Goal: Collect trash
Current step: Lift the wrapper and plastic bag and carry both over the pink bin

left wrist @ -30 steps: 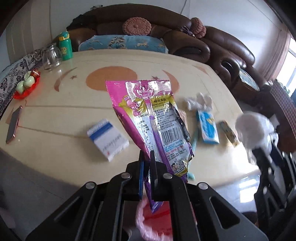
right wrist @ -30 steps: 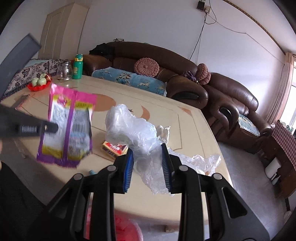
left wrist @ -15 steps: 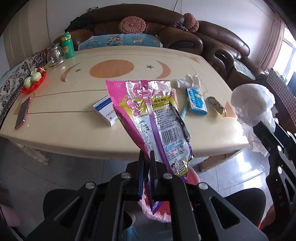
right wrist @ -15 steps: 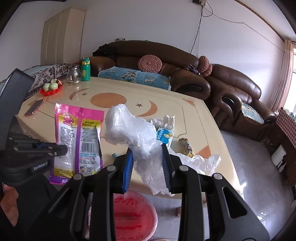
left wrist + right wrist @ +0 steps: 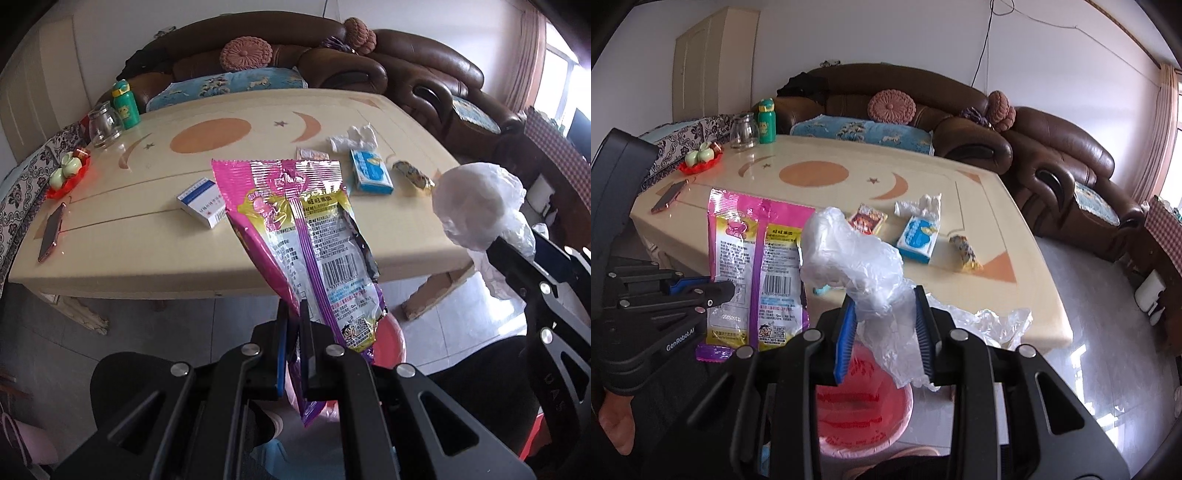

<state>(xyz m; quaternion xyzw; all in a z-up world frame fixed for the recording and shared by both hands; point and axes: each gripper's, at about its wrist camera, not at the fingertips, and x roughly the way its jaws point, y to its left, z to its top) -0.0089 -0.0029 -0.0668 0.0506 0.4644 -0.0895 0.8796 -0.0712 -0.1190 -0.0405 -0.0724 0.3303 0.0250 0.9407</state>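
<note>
The pink snack wrapper (image 5: 310,236) pinched in my left fingers (image 5: 291,317) and the crumpled plastic bag (image 5: 860,273) squeezed in my right fingers (image 5: 886,325) could flutter past the pink bin (image 5: 860,413) at lower centre if I let go early

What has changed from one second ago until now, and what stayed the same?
Both grippers drew back from the table toward the pink bin. The left gripper stays shut on the pink wrapper, the right gripper on the plastic bag. Table items did not move.
</note>
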